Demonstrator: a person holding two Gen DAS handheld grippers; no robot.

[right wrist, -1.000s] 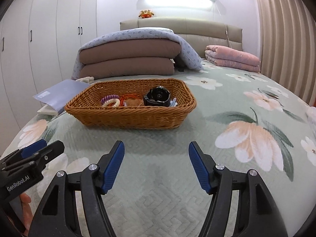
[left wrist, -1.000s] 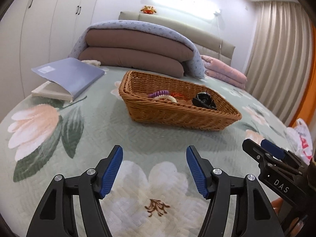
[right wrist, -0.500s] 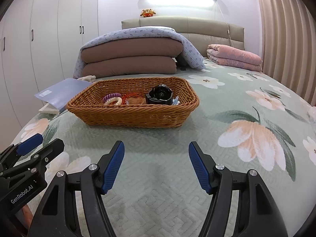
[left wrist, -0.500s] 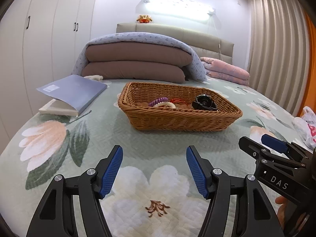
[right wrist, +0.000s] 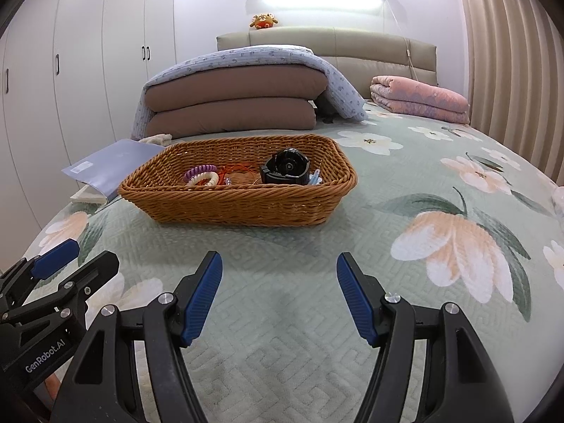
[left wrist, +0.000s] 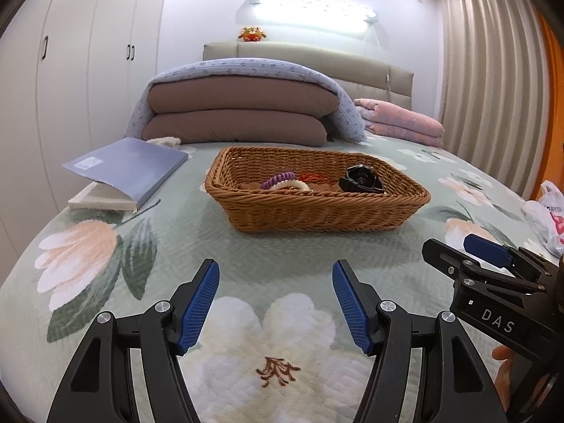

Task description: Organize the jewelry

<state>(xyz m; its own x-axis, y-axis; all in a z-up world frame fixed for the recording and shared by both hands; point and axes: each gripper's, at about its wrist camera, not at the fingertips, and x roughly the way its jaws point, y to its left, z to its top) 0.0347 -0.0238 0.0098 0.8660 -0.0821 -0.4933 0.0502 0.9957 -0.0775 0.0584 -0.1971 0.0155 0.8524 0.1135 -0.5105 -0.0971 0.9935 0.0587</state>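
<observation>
Jewelry sits gathered in the wicker basket (right wrist: pixel 239 194) at the centre of both views: a purple coil band (right wrist: pixel 200 170), a white bead bracelet (right wrist: pixel 203 178), an orange cord (right wrist: pixel 237 170) and a black watch (right wrist: pixel 286 169). Over the last second only our viewpoints have shifted, the left view levelling out and the basket growing slightly larger in the right view, while its contents lie unchanged. We hold the left gripper (left wrist: pixel 276 303) and right gripper (right wrist: pixel 279 298) low over the bedspread (right wrist: pixel 405 246), fingers spread and empty, which fits either sorting about to start or pieces already collected.
</observation>
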